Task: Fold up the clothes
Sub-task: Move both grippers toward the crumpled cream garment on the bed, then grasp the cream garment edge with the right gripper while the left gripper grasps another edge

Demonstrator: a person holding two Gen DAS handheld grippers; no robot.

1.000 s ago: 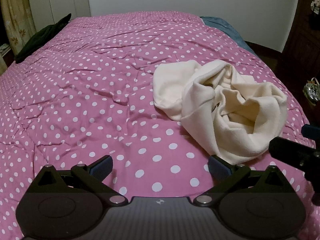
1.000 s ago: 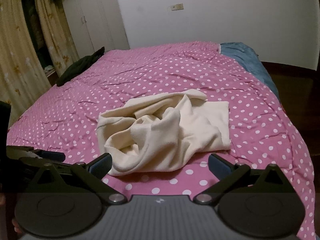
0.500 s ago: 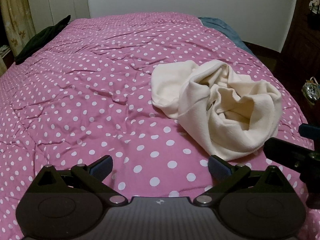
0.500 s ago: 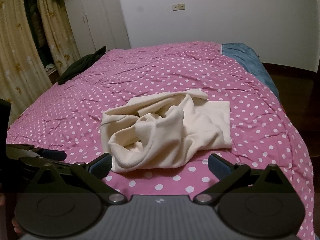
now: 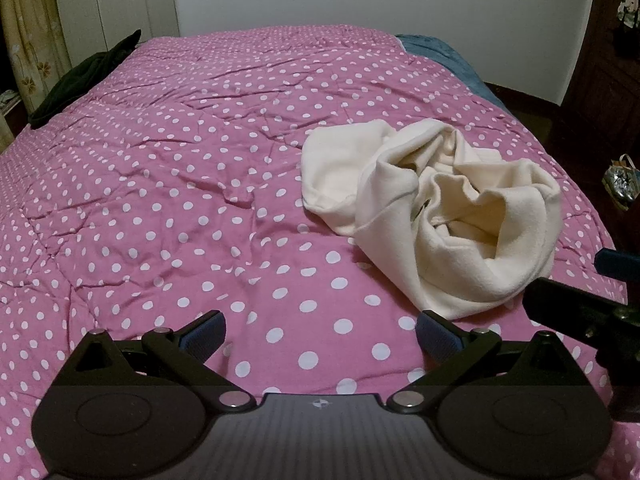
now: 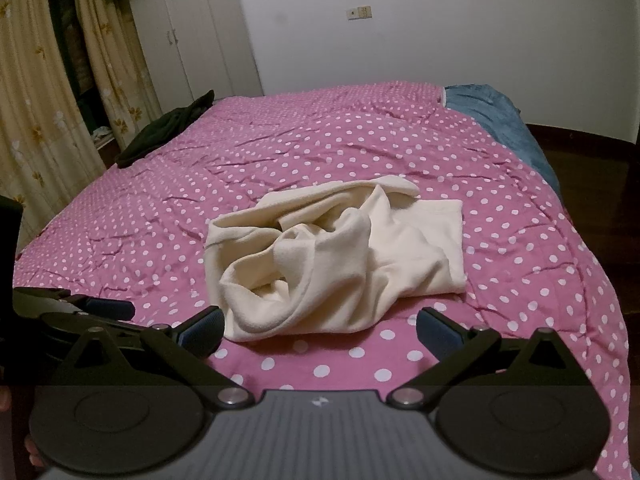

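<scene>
A crumpled cream garment [image 6: 332, 264] lay mid-frame on the pink dotted bedspread [image 5: 160, 184], nothing on top of it. The right gripper [image 6: 320, 330] and left gripper [image 5: 320, 336] hung wide open and empty near its lower edge. A dark cloth [image 6: 168, 132] sat upper left, a blue blanket [image 6: 500, 124] upper right. Only the right view showed a wall switch [image 6: 359, 12].

Dim, warm indoor light falls evenly on the pink polka-dot quilted bedspread [image 5: 200, 184]. Soft shadows gather in its creases. Fisheye bending curves the plain white back wall [image 6: 440, 20] beyond it, with dark corners.
</scene>
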